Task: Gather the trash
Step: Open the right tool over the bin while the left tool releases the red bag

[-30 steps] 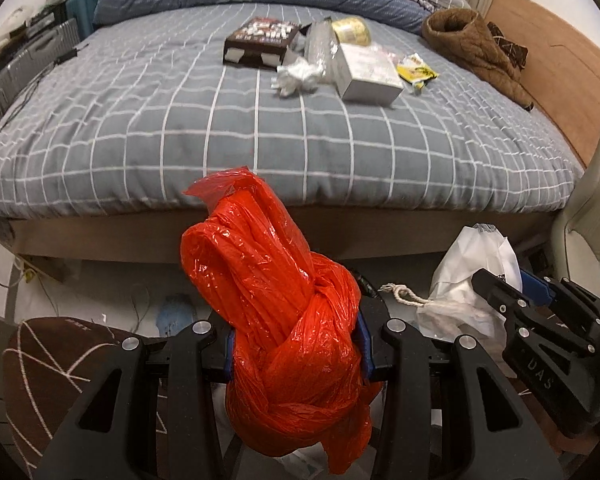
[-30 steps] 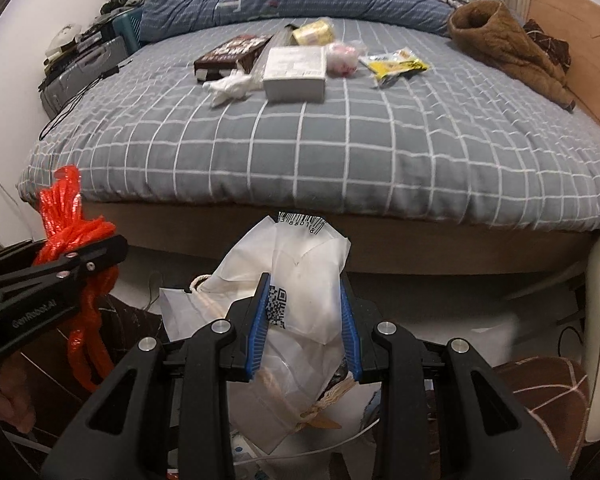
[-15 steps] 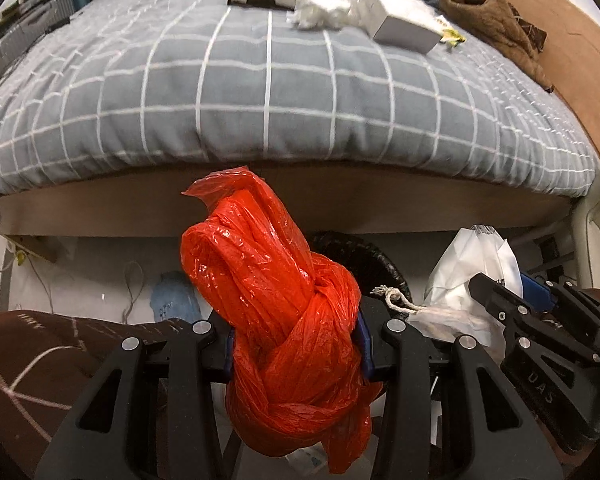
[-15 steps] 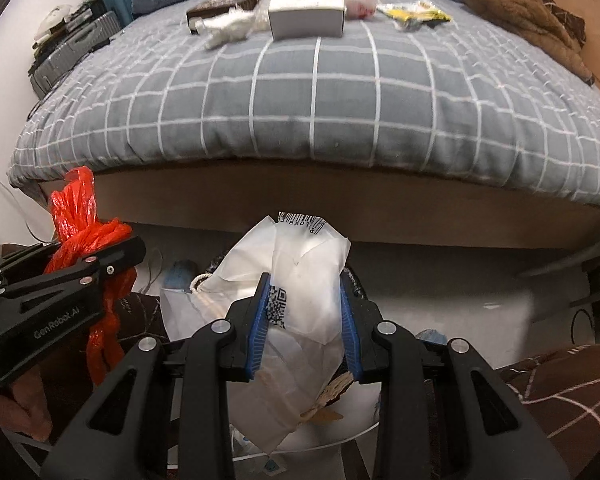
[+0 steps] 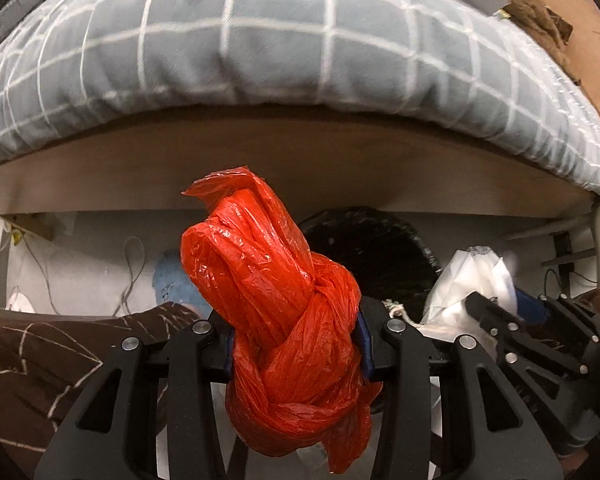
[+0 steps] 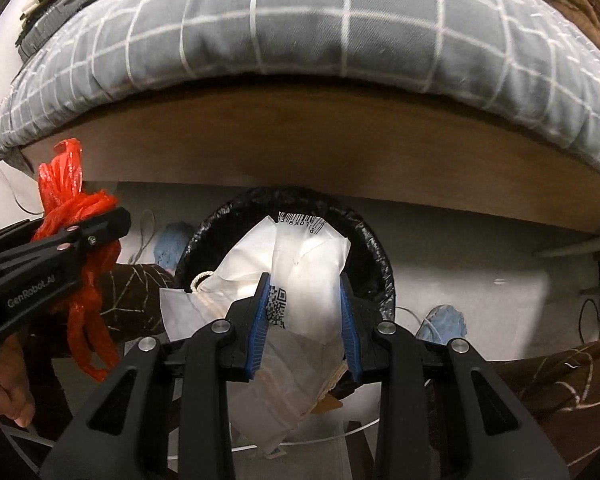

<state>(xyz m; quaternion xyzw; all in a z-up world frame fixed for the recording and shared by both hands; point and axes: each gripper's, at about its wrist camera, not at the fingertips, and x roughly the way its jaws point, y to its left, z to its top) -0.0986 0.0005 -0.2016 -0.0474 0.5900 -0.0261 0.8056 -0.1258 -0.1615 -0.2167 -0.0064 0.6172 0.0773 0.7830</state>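
My left gripper (image 5: 296,350) is shut on a knotted red plastic bag (image 5: 276,292), which fills the gap between its blue pads and hangs below them. My right gripper (image 6: 304,320) is shut on a crumpled white plastic bag (image 6: 300,272) with a barcode and a QR label. A round bin lined with a black bag (image 6: 374,256) stands on the floor by the bed's side, right behind and below the white bag. In the left wrist view the same bin (image 5: 376,248) sits behind the red bag, with the right gripper (image 5: 496,312) and white bag (image 5: 468,280) to its right.
The bed with its grey checked cover (image 6: 340,20) and wooden side board (image 6: 300,148) overhangs the bin. Brown patterned cushions (image 5: 40,360) flank the floor space. Blue crumpled items (image 6: 444,320) and cables lie on the pale floor. A hand (image 6: 8,384) holds the left gripper.
Both grippers have come down in front of the bed with their bags held. The trash on top of the bed has slid out of view and the black bin has appeared beneath them.
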